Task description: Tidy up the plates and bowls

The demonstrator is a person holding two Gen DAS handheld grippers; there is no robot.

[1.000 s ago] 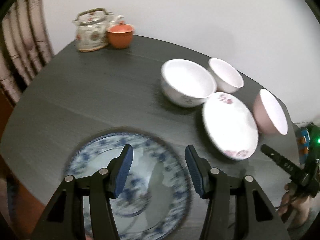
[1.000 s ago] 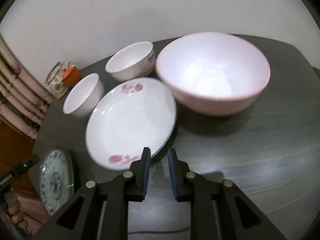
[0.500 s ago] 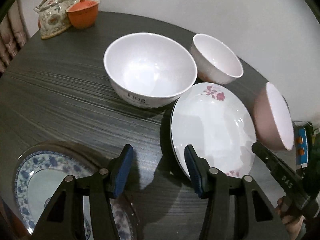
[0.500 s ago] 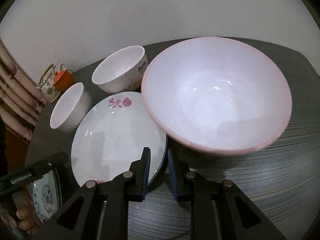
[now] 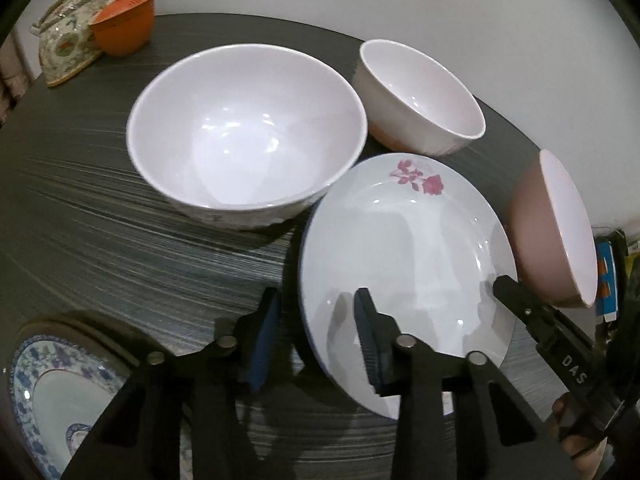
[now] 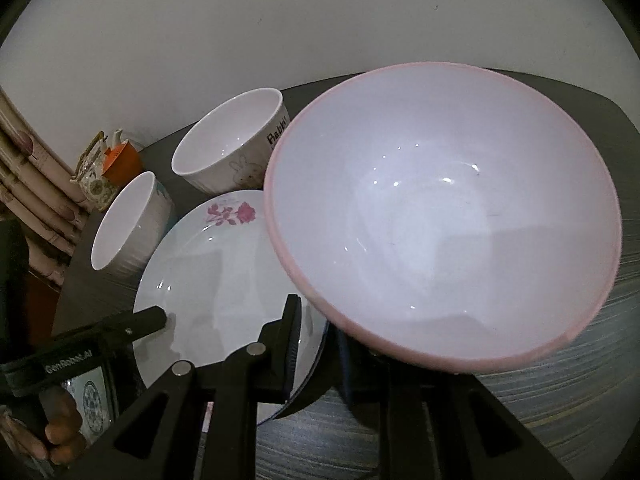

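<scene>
A white plate with a pink rose [image 5: 404, 256] lies on the dark round table [image 5: 100, 216]. My left gripper [image 5: 316, 340] is open, its jaws either side of the plate's near left rim. My right gripper [image 6: 316, 344] is open a little, straddling the plate's [image 6: 216, 276] right rim, next to the pink bowl [image 6: 444, 216]. A large white bowl [image 5: 244, 132] and a smaller white bowl [image 5: 420, 96] stand behind the plate. A blue-patterned plate [image 5: 52, 408] lies at the near left.
A patterned teapot [image 5: 68, 48] and an orange cup [image 5: 124, 24] stand at the table's far left edge. A white wall rises behind the table. Curtain folds [image 6: 28, 184] hang at the left.
My left gripper moved right from over the blue plate to the rose plate's rim. My right gripper advanced to the plate's other rim, beside the pink bowl.
</scene>
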